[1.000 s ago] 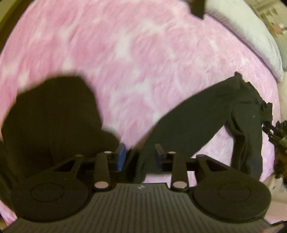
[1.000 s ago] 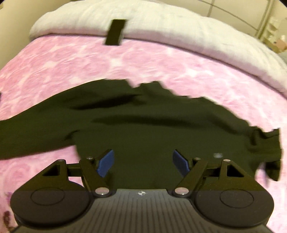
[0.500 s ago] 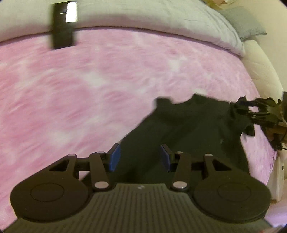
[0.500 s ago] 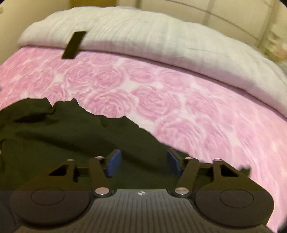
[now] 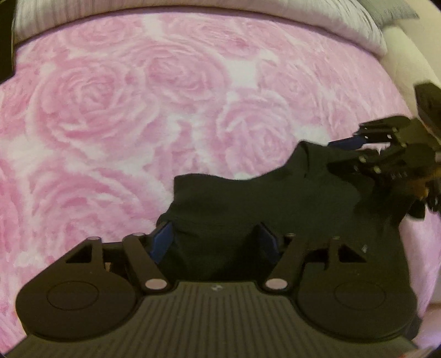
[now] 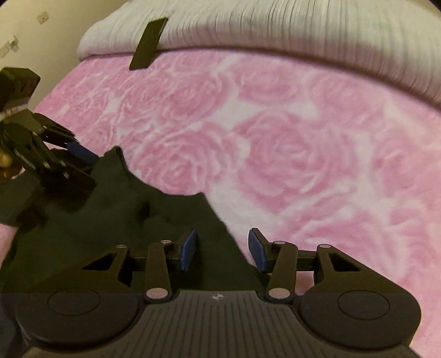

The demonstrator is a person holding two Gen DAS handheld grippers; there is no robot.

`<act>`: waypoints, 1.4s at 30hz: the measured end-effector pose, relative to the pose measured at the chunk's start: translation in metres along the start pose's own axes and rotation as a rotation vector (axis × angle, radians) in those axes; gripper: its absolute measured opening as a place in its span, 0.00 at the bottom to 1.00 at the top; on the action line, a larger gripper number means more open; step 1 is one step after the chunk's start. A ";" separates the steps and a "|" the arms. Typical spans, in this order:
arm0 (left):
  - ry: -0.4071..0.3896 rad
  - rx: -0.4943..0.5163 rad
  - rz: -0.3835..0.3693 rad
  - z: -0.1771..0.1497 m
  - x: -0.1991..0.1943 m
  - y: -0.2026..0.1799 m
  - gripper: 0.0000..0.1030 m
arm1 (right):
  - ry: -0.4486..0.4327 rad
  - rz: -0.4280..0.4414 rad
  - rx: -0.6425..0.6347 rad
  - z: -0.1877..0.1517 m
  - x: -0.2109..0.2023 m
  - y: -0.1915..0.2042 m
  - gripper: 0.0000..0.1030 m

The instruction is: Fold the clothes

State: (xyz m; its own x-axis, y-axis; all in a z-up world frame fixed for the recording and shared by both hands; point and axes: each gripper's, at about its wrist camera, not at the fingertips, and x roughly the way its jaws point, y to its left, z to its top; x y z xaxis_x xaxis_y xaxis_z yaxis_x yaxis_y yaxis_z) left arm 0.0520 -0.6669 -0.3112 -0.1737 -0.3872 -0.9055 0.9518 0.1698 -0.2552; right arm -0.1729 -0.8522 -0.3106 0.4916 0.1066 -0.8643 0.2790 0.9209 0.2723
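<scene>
Left wrist view: left gripper sits at bottom centre, blue pads spread wide, nothing pinched. Black garment lies bunched on the pink rose-print blanket, filling lower centre to lower right of frame; its near edge runs btwn the two pads and under the gripper body. Whether the pads touch the cloth can't be told. Right gripper comes in from mid right, w/ one blue finger showing at the garment's upper right corner; the other finger is lost against the dark cloth, so its claw state can't be read from here. White ribbed duvet runs along the top edge. Grey pillow at upper right.

Right wrist view: right gripper at bottom centre, pads apart, gripping nothing. Garment fills lower left; its right edge slants down btwn the two pads, left pad over cloth, right pad over bare blanket. Left gripper enters from mid left, blue finger resting at the garment's upper peak. Frame is motion-blurred. Duvet spans the top. A flat black rectangular item leans at the duvet's edge, upper left; what it is can't be told.
</scene>
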 end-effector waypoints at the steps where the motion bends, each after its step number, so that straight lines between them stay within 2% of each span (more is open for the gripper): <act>1: -0.015 0.031 0.002 -0.001 -0.005 -0.002 0.03 | 0.012 0.004 0.004 -0.001 0.003 0.000 0.30; 2: -0.043 0.050 0.001 -0.001 -0.013 -0.003 0.03 | 0.024 0.008 0.007 -0.001 0.006 -0.001 0.06; 5: -0.140 0.102 0.023 0.004 -0.041 -0.004 0.03 | -0.011 -0.008 0.005 0.000 -0.010 0.002 0.02; 8: -0.204 0.139 0.057 0.018 -0.049 -0.004 0.04 | -0.151 -0.111 -0.044 0.008 -0.049 0.004 0.00; 12: -0.152 0.042 0.129 0.035 -0.014 0.011 0.06 | -0.220 -0.235 -0.152 0.017 -0.054 0.007 0.00; 13: -0.136 0.005 0.138 0.036 -0.007 0.016 0.23 | -0.198 -0.250 -0.147 0.018 -0.044 0.005 0.03; 14: -0.120 -0.038 0.141 0.035 -0.001 0.022 0.40 | -0.170 -0.260 -0.127 0.019 -0.033 0.002 0.15; 16: -0.134 -0.067 0.135 0.026 -0.009 0.019 0.41 | -0.130 -0.280 -0.068 0.018 -0.018 -0.004 0.25; 18: -0.158 -0.081 0.127 0.015 -0.021 0.013 0.41 | -0.183 -0.287 0.059 0.010 -0.029 -0.013 0.26; 21: -0.194 -0.103 0.115 -0.002 -0.040 0.004 0.41 | -0.258 -0.359 0.178 -0.016 -0.064 -0.025 0.33; 22: -0.206 -0.110 0.110 -0.007 -0.047 0.001 0.41 | -0.269 -0.399 0.212 -0.027 -0.078 -0.029 0.37; 25: -0.242 -0.132 0.098 -0.024 -0.066 -0.008 0.41 | -0.276 -0.526 0.314 -0.072 -0.125 -0.045 0.39; 27: -0.238 -0.128 0.067 -0.034 -0.067 -0.031 0.41 | -0.273 -0.600 0.389 -0.107 -0.158 -0.057 0.43; 29: -0.220 -0.106 0.041 -0.042 -0.063 -0.058 0.43 | -0.261 -0.638 0.471 -0.146 -0.186 -0.069 0.50; 31: -0.195 -0.066 0.003 -0.049 -0.052 -0.094 0.44 | -0.237 -0.616 0.549 -0.181 -0.199 -0.080 0.52; 35: -0.162 0.037 -0.073 -0.048 -0.026 -0.164 0.46 | -0.199 -0.493 0.634 -0.232 -0.199 -0.094 0.52; 38: -0.141 0.102 -0.117 -0.036 -0.002 -0.209 0.47 | -0.216 -0.405 0.673 -0.249 -0.190 -0.094 0.53; 41: -0.124 0.189 -0.128 -0.022 0.025 -0.250 0.50 | -0.237 -0.320 0.640 -0.259 -0.179 -0.075 0.63; 42: -0.110 0.217 -0.122 -0.019 0.034 -0.259 0.50 | -0.230 -0.313 0.614 -0.260 -0.173 -0.069 0.63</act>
State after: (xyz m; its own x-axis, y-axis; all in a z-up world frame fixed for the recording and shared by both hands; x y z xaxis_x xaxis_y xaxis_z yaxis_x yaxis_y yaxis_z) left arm -0.2052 -0.7071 -0.2820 -0.2736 -0.4911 -0.8270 0.9594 -0.0776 -0.2713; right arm -0.4919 -0.8367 -0.2905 0.4550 -0.2710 -0.8483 0.8147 0.5112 0.2737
